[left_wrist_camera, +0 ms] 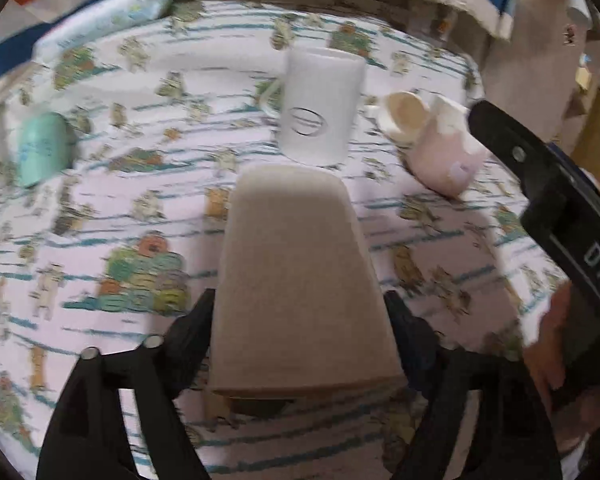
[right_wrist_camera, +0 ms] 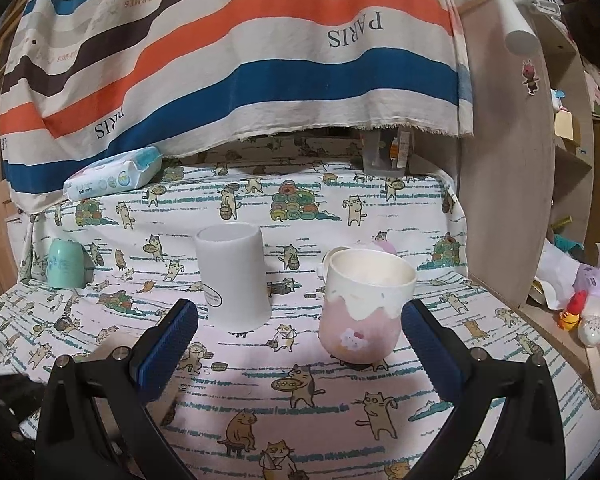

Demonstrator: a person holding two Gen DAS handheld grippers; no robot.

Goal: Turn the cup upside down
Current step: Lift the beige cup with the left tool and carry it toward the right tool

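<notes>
My left gripper (left_wrist_camera: 300,312) is shut on a beige cup (left_wrist_camera: 300,280), held above the cat-print cloth with its wide end toward the camera. A white mug (left_wrist_camera: 320,108) stands upside down ahead of it; it also shows in the right wrist view (right_wrist_camera: 234,272). A pink and cream cup (right_wrist_camera: 364,308) stands upright with its mouth up, and shows in the left wrist view (left_wrist_camera: 440,140). My right gripper (right_wrist_camera: 300,344) is open, its blue pads low in front of the pink cup, the right pad close beside it. The right gripper's finger (left_wrist_camera: 540,176) shows in the left wrist view.
A mint green cup (right_wrist_camera: 65,264) stands upside down at the left, seen also in the left wrist view (left_wrist_camera: 42,148). A wipes pack (right_wrist_camera: 116,174) lies at the back left. A striped cloth (right_wrist_camera: 240,60) hangs behind. A wooden shelf panel (right_wrist_camera: 512,160) rises at the right.
</notes>
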